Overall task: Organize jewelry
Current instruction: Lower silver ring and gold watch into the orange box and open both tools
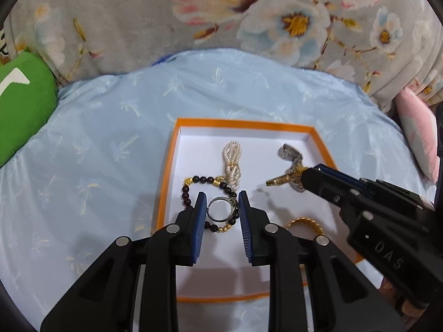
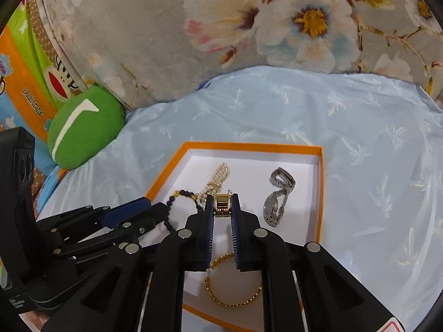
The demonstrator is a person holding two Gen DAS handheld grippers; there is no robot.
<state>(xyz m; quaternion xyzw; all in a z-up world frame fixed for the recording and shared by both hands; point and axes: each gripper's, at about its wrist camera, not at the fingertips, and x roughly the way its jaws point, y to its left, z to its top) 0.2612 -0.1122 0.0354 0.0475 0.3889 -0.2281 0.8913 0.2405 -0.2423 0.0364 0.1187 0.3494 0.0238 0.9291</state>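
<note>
Left claw [image 1: 222, 203] pinches a silver ring [image 1: 221, 209]; right claw [image 2: 223, 204] pinches a gold ring [image 2: 222, 205], both above the orange box [image 2: 320, 188].

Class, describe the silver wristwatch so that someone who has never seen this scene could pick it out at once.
Find the shallow orange-rimmed white box on the pale blue bedspread. The silver metal wristwatch lies near its right wall, strap folded into loops. Unlike the gold bangle, the dark bead bracelet and the pearl strand, it alone is silver with a dial.
</note>
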